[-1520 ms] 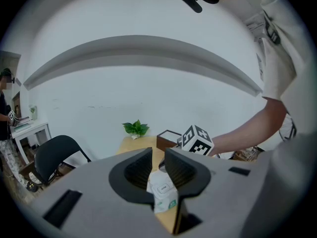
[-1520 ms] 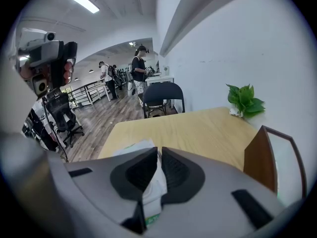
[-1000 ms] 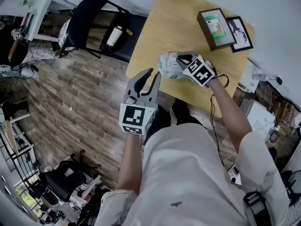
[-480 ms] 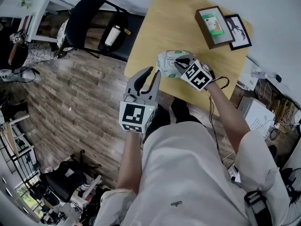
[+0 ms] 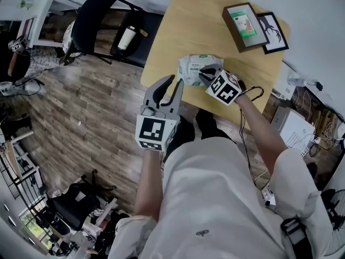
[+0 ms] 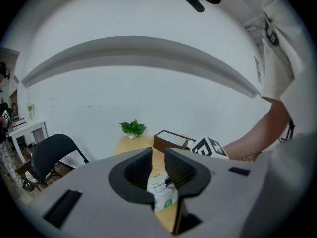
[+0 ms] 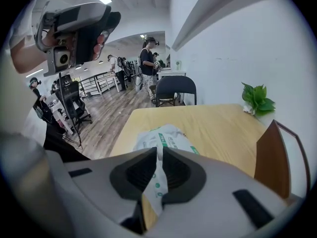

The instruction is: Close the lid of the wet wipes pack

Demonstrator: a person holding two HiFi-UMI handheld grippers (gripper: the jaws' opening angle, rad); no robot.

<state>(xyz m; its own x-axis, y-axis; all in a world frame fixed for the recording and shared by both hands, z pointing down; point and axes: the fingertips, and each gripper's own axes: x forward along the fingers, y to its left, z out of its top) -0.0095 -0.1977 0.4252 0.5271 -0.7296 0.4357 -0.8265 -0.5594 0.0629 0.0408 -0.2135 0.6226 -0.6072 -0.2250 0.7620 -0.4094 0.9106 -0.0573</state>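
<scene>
Head view, change: the left gripper (image 5: pixel 177 80) has kept its place off the table's (image 5: pixel 178 20) near-left edge. The right gripper (image 5: pixel 203 72) has drawn a little nearer and lower over the pack (image 5: pixel 190 69), so more of the pack's top shows than a second ago.
Left gripper: jaws spread and empty; the pack only shows beyond the gap.
Pack: flat on the table by its near edge, on the same spot as before.
Right gripper: tips on the pack's right half, jaws a slit apart and opening. The pack's film shows through the slit, but the pads do not seem to pinch it.
Meaning: this reads as letting go after bringing the lid down. The closing looks nearly done, though I cannot make out whether the lid sits fully flush. A last press on top may still be needed.
Chair (image 5: pixel 97 15): far left, black, curved back, padded seat with a pale bottle (image 5: pixel 126 36) lying on it.
Table: light wood, smooth and matte, with rounded corners.
Pack, material: soft white film with green print, pillowy and crinkled, likely to give under a press.
Frames (image 5: pixel 241 26): far right, two flat rectangles, one brown and thick-edged, one thin and black.
</scene>
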